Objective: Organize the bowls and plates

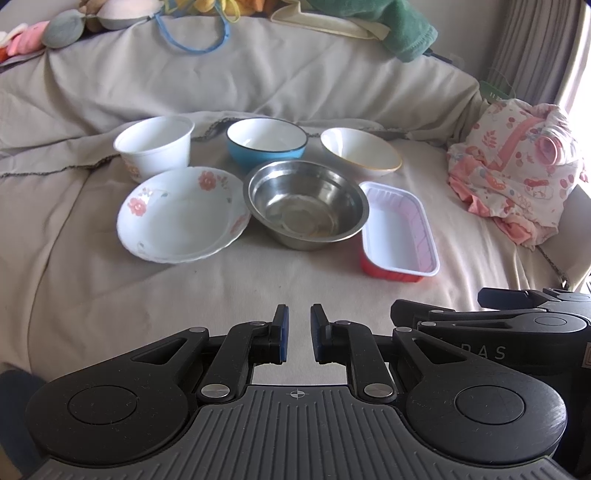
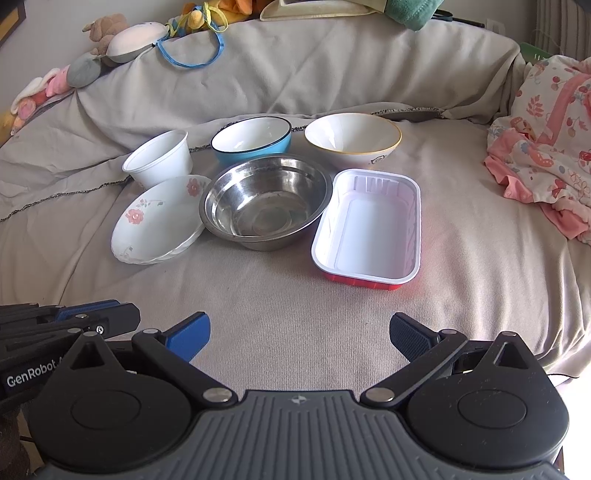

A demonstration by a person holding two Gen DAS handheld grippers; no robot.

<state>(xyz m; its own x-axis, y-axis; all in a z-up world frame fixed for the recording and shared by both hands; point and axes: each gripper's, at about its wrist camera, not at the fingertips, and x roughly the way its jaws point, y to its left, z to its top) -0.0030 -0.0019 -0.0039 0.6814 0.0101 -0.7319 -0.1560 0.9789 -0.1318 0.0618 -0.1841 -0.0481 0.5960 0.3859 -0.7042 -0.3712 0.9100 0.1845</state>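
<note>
On the grey bed cover sit a steel bowl (image 1: 308, 205) (image 2: 266, 205), a floral plate (image 1: 181, 214) (image 2: 157, 221) to its left, and a red tray with a white inside (image 1: 399, 230) (image 2: 369, 229) to its right. Behind them stand a white plastic cup-bowl (image 1: 155, 146) (image 2: 159, 158), a blue bowl (image 1: 266, 142) (image 2: 251, 138) and a white bowl with a yellow rim (image 1: 360, 151) (image 2: 352, 136). My left gripper (image 1: 299, 332) is nearly shut with a narrow gap, empty, in front of the dishes. My right gripper (image 2: 299, 336) is open wide and empty.
Pink floral clothing (image 1: 517, 170) (image 2: 546, 147) lies bunched at the right. Stuffed toys (image 2: 110, 40) and a green towel (image 1: 399, 26) line the back of the bed. The right gripper's body (image 1: 517, 332) shows beside the left one.
</note>
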